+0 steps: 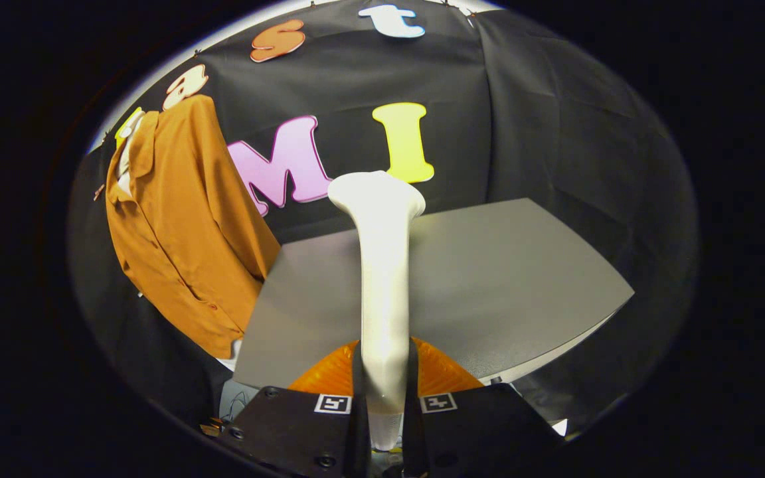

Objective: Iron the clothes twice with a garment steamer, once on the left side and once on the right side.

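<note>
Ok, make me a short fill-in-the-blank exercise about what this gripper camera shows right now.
1. The claw is shut on the white ____, which points up and forward between its fingers.
2. The brown shirt hangs against the booth's ____.
3. The steamer's head is ____ from the shirt, not touching it.
4. The grey ____ lies beyond the claw.

Missing words: steamer; wall; apart; table

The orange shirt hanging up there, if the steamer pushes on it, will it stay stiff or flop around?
Probably flop. The orange shirt looks thin, hanging in soft folds against the booth wall, so it would likely give and swing. The gripper is shut on the white garment steamer, whose smooth, hard-looking body should stay rigid.
</note>
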Demonstrator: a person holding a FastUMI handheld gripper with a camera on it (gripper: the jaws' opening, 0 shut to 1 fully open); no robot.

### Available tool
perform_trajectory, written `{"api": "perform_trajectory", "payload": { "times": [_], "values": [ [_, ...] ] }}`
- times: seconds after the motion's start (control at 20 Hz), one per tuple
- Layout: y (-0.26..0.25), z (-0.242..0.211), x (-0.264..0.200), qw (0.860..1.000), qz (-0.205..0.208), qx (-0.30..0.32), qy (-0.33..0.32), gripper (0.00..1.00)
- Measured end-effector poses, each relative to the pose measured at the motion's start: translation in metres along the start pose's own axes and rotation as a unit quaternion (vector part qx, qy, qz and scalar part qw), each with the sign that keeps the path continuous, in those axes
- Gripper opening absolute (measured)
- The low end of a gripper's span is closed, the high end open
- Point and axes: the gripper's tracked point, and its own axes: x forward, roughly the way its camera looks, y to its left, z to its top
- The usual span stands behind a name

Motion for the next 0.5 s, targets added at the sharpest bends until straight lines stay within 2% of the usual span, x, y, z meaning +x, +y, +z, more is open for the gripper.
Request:
{"api": "perform_trajectory", "payload": {
  "times": [0.5],
  "values": [
    [0.088, 0.048, -0.108, 0.991, 0.026, 0.001, -0.129, 0.22]
  ]
}}
